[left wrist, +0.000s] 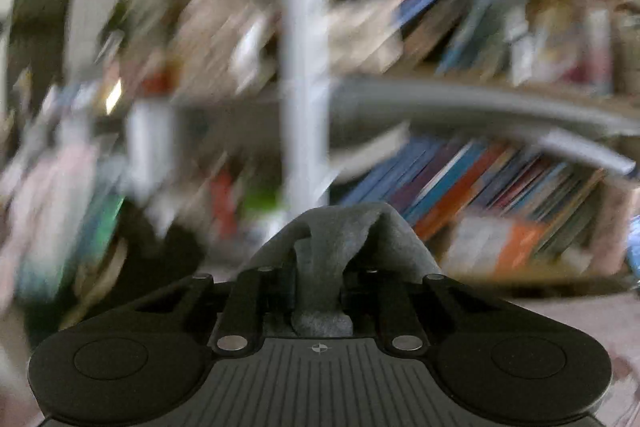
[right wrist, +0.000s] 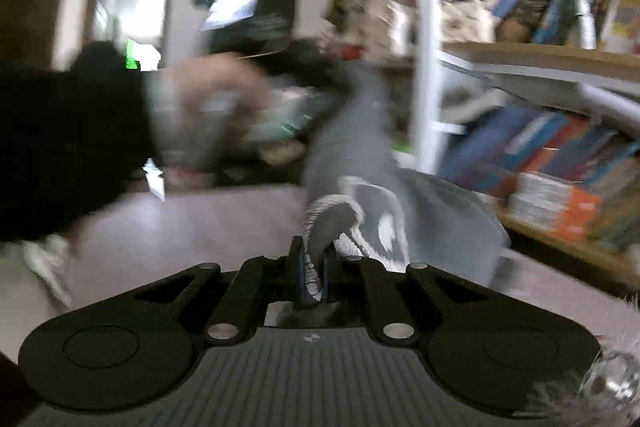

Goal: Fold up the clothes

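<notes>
A grey garment with a white print hangs stretched in the air between both grippers. My right gripper is shut on a printed edge of it. My left gripper is shut on a bunch of the same grey cloth, which drapes over its fingers and hides the tips. In the right wrist view the left hand in a black sleeve holds the other gripper, blurred, at the far end of the cloth. Both views are blurred by motion.
A shelf unit full of books stands to the right, with a white upright post. The same books and post fill the left wrist view. A pinkish surface lies below. A dark screen is at the back.
</notes>
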Demonstrator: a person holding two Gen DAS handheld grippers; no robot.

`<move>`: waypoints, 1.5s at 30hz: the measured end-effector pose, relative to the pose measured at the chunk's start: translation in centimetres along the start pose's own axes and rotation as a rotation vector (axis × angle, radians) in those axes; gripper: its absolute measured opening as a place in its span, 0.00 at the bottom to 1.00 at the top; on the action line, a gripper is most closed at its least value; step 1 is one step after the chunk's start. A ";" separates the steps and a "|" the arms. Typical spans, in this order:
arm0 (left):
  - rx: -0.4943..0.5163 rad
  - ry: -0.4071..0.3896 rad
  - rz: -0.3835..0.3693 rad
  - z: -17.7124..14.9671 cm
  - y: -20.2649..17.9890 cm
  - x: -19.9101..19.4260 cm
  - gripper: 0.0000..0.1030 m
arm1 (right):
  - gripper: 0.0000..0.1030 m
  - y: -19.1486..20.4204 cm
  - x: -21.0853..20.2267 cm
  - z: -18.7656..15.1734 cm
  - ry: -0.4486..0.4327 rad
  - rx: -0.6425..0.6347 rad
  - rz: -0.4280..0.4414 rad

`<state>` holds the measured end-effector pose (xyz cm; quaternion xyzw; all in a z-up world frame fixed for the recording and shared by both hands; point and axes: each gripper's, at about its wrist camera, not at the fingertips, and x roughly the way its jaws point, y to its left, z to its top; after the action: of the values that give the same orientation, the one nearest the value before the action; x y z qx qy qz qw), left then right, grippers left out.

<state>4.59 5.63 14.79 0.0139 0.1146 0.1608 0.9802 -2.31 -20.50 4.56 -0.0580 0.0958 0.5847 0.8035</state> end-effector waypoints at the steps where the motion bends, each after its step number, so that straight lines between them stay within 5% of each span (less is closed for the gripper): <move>1: 0.056 -0.043 -0.049 1.0 -2.2 -0.2 0.16 | 0.07 0.1 -0.3 0.3 -0.016 0.024 0.028; 4: 0.245 -0.131 -0.208 2.6 -9.2 -0.3 0.23 | 0.07 -1.9 -0.5 0.4 -0.013 0.144 0.049; 6: 0.351 -0.072 -0.255 1.1 -12.2 0.6 0.32 | 0.07 -3.6 0.0 -0.1 0.031 0.226 0.031; 8: 0.450 -0.003 -0.292 -0.7 -14.9 1.5 0.58 | 0.07 -4.8 0.8 -0.8 0.090 0.268 -0.029; 12: 0.609 0.122 -0.346 -4.1 -19.0 3.0 0.69 | 0.08 -5.8 1.5 -1.4 0.144 0.289 -0.100; 17: 0.504 0.154 -0.264 -4.4 -14.8 2.5 0.84 | 0.09 -6.1 1.7 -1.6 0.163 0.302 -0.125; 27: 0.229 0.292 -0.147 -7.2 -6.5 2.0 0.85 | 0.12 -6.5 2.5 -3.1 0.209 0.277 -0.162; 30: 0.173 0.264 -0.105 -8.5 -5.1 0.5 0.85 | 0.12 -6.9 2.6 -3.2 0.205 0.283 -0.170; 35: 0.198 0.128 -0.130 -9.4 -4.8 -3.8 0.87 | 0.12 -7.4 1.7 -2.7 0.196 0.262 -0.202; 45: 0.067 0.217 -0.133 -11.2 -3.9 -3.7 0.90 | 0.12 -10.1 -2.6 -3.2 0.165 0.264 -0.419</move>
<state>-0.15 0.64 4.41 0.0217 0.2257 0.0922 0.9696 6.21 -26.70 1.85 -0.0187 0.2223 0.3812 0.8971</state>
